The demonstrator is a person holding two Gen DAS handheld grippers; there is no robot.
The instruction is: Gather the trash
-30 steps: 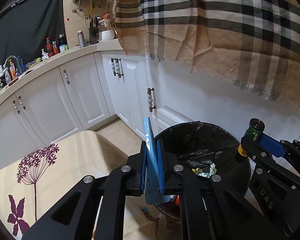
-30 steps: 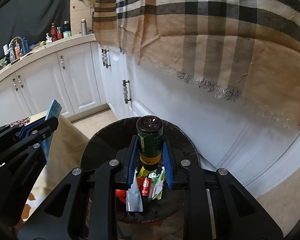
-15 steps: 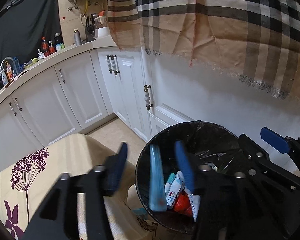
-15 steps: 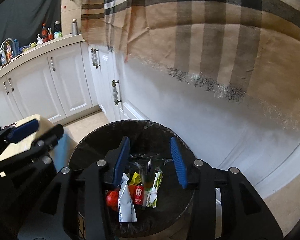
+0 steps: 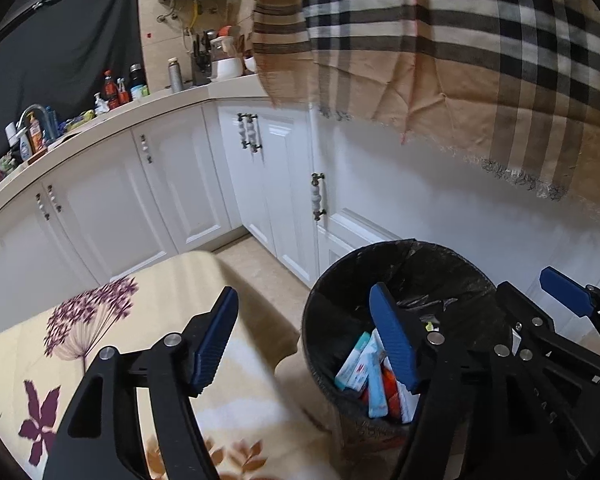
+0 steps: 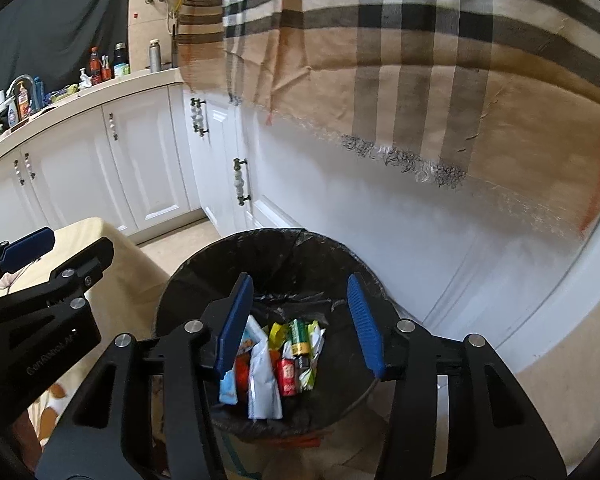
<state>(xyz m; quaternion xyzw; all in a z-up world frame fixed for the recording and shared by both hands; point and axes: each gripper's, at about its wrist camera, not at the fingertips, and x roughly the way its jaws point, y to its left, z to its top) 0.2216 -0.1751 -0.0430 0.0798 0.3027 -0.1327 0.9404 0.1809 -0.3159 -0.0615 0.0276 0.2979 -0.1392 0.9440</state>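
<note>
A round bin with a black liner stands on the floor against white cabinets. Inside lie wrappers, a flat blue packet and a green can. My left gripper hangs between the bin's left rim and the table edge, its jaws opening with nothing between them. My right gripper hovers over the bin's mouth, its jaws also opening and empty. Each gripper shows at the edge of the other's view: the right gripper and the left gripper.
A table with a cream floral cloth stands left of the bin. White cabinets run behind, with bottles on the counter. A plaid cloth hangs above the bin. Tiled floor lies to the right.
Both grippers opened. The blue packet dropped from the left gripper and the green can from the right gripper, and both now lie in the bin.
</note>
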